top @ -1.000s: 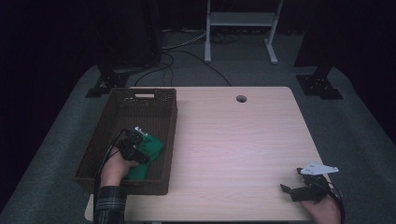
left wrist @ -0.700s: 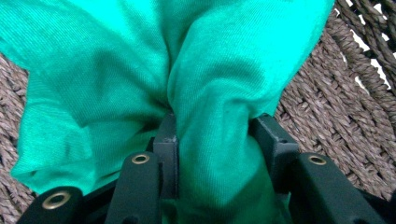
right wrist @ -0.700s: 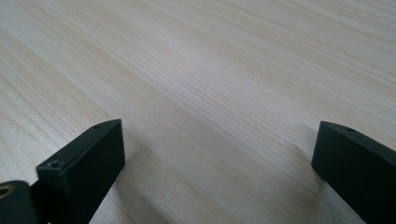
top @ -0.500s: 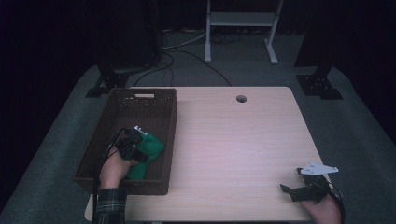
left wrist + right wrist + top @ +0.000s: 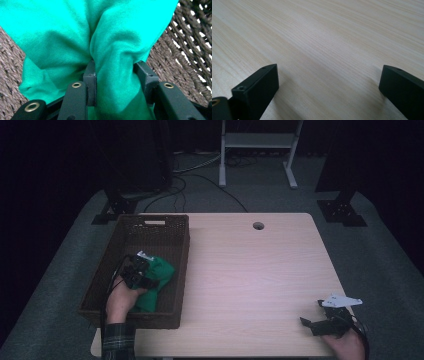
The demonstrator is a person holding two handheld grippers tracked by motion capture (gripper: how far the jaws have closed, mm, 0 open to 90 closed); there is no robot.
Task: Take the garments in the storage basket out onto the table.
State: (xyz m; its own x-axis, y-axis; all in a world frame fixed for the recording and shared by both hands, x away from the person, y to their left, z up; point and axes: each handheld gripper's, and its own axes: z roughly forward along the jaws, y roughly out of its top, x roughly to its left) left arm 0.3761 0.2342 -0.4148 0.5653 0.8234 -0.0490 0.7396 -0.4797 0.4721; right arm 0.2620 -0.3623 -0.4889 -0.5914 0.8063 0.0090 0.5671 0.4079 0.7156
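Green cloth (image 5: 159, 276) lies in the near half of the brown wicker basket (image 5: 165, 222) at the left of the surface (image 5: 250, 270), close to the basket's right wall, with bare basket floor beyond it. Left gripper (image 5: 136, 272): the left gripper view shows its fingers (image 5: 90, 80) just closed, pinching a fold of cloth. Right gripper (image 5: 327, 320): near right corner by the surface edge; the right gripper view shows its fingers (image 5: 259, 85) wide apart, holding nothing, over bare wood.

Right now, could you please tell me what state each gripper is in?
Left gripper: closed on the green cloth inside the basket.
Right gripper: open, holding nothing, low over the table.
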